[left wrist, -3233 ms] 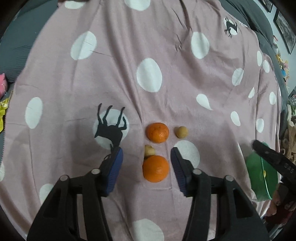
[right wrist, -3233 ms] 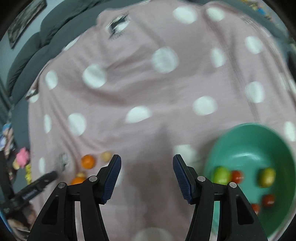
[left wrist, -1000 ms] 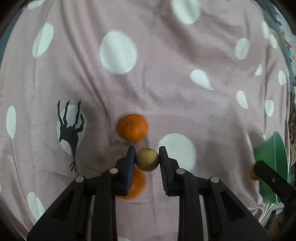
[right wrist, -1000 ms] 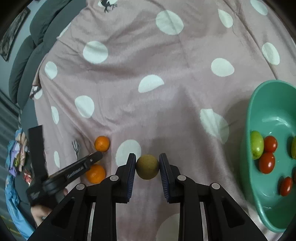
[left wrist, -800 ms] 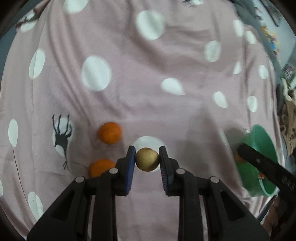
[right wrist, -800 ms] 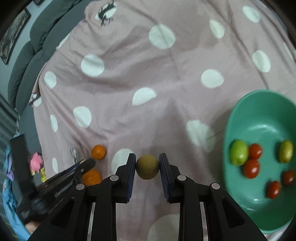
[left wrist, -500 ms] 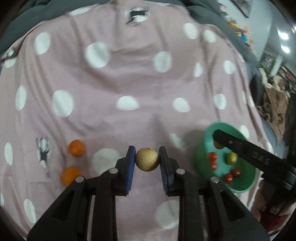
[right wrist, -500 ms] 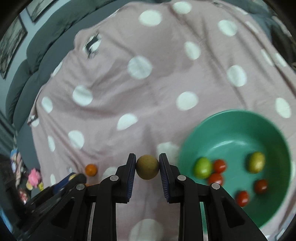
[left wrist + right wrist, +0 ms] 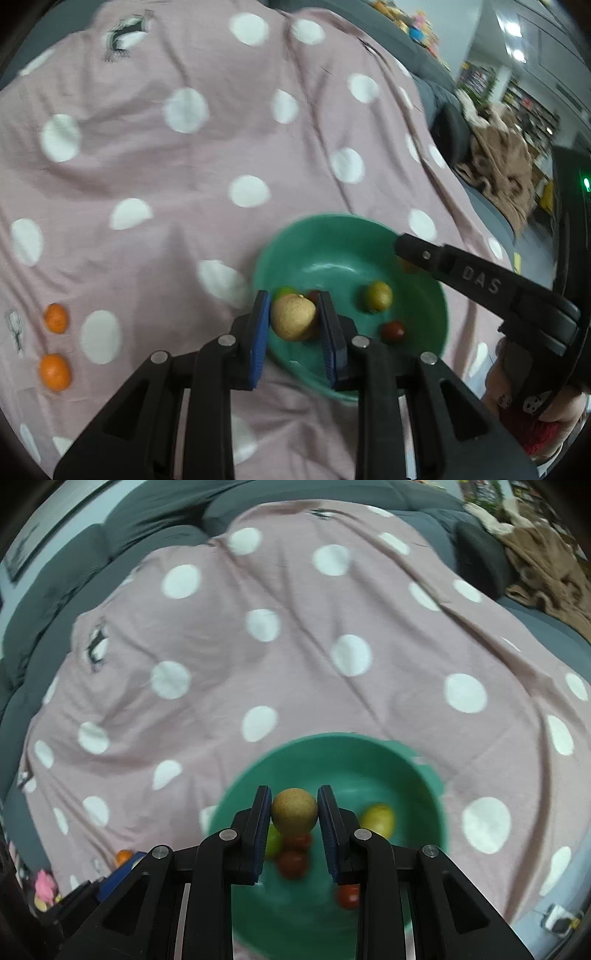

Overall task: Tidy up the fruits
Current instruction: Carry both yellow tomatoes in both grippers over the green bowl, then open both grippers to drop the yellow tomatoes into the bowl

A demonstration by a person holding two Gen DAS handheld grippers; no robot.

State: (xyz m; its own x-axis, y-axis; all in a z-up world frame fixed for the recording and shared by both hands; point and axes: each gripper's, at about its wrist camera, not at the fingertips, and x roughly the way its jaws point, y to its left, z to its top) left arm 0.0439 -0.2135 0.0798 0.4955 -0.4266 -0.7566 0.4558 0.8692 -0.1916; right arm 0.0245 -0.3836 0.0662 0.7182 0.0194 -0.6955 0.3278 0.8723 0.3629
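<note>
Over the green bowl (image 9: 424,295), which sits toward the near right part of the pink polka-dot blanket (image 9: 184,166), both grippers carry fruit. The left gripper (image 9: 294,321) has its blue pads closed on a tan round fruit (image 9: 293,316), held above the bowl's near left rim. The right gripper (image 9: 294,812) pinches a second tan fruit (image 9: 294,810) over the bowl's middle.

Inside the bowl lie a yellow-green fruit (image 9: 377,819), a green one (image 9: 273,840) partly hidden behind a finger, and several small red fruits (image 9: 292,862); motion blur makes an exact count uncertain.

Judged from this, sorting is well along: much of the small fruit is already in the bowl, and two pieces are ready to be let go. Two oranges (image 9: 54,371) remain on the blanket near its left edge, well apart from the bowl. Those appear to be what is left to gather.
</note>
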